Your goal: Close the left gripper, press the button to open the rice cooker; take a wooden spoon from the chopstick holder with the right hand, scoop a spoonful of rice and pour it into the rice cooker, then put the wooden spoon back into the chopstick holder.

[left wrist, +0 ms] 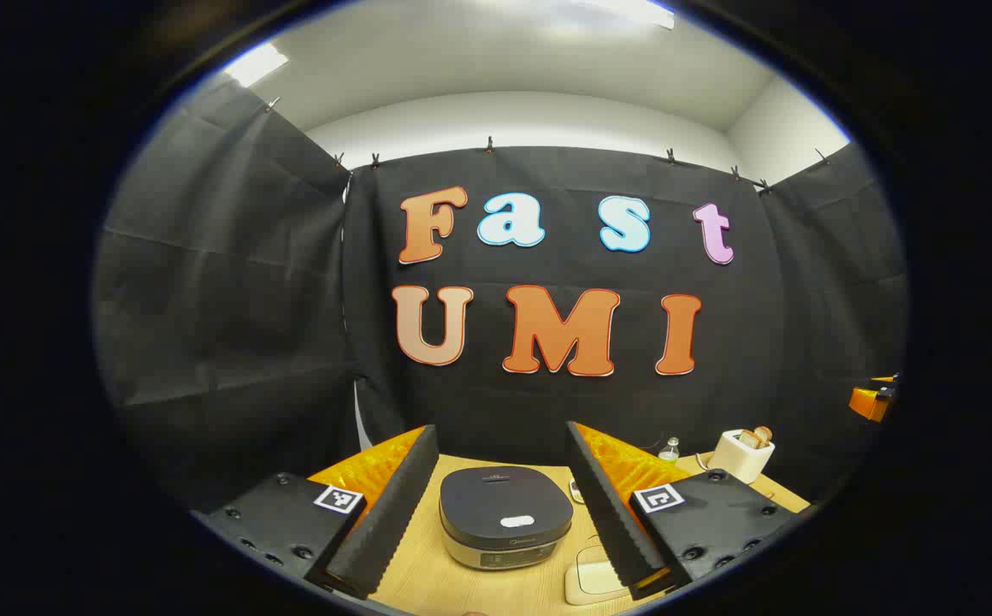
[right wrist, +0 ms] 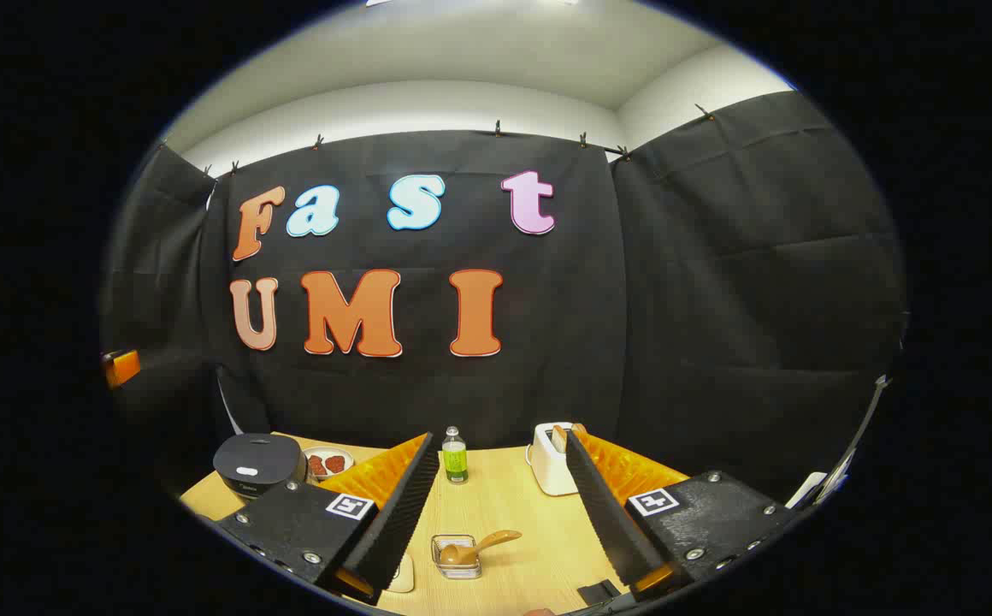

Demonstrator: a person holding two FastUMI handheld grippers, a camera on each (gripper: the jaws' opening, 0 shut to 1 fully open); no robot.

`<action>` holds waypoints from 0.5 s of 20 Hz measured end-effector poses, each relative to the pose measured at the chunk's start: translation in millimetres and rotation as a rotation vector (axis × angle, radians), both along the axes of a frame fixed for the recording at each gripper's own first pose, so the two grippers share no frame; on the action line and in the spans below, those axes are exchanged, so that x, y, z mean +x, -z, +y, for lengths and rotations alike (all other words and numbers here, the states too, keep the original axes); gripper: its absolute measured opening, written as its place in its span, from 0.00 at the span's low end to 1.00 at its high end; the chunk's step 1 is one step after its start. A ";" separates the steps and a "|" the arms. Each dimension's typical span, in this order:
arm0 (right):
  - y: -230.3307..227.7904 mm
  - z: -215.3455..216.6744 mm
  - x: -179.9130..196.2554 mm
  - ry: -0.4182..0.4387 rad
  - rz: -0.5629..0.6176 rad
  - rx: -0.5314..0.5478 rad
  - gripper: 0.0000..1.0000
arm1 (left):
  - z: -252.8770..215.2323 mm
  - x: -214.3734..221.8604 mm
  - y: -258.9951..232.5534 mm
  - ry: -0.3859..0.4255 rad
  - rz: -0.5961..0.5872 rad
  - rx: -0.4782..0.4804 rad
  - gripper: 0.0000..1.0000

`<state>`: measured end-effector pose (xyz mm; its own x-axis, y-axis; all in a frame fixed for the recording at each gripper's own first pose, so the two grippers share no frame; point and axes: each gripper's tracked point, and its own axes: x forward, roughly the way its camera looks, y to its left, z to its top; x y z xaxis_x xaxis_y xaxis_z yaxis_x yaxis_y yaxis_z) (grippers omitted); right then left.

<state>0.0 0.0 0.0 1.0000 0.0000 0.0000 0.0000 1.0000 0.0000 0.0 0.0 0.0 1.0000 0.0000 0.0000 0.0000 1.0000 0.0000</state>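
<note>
The dark rice cooker (left wrist: 504, 512) stands on the wooden table (left wrist: 428, 582) with its lid down and a white button (left wrist: 517, 520) near the lid's front. My left gripper (left wrist: 502, 432) is open above and in front of it, one finger on each side, touching nothing. The cooker (right wrist: 258, 464) also sits at the far left of the right gripper view. My right gripper (right wrist: 499, 438) is open and holds nothing. Between and below its fingers a wooden spoon (right wrist: 486, 544) rests, bowl down, in a small clear container (right wrist: 456, 556), its handle leaning right.
A white toaster-like box (right wrist: 550, 462) with brown pieces sticking out stands at the back, a small green bottle (right wrist: 454, 456) beside it. A plate with red pieces (right wrist: 327, 463) lies next to the cooker. A cream flat object (left wrist: 594, 582) lies right of the cooker.
</note>
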 end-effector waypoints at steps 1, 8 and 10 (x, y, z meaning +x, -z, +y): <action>-0.1 -1.5 -0.4 0.002 0.000 0.003 0.93 | -0.5 -1.4 -0.9 -0.001 -0.001 0.002 0.97; 0.2 -7.7 -1.2 0.014 -0.003 -0.015 0.93 | -1.4 -3.7 -0.9 -0.011 0.000 0.008 0.97; 0.3 -8.2 -1.3 0.016 -0.003 -0.022 0.97 | -1.4 -3.6 0.0 -0.009 0.004 0.007 0.97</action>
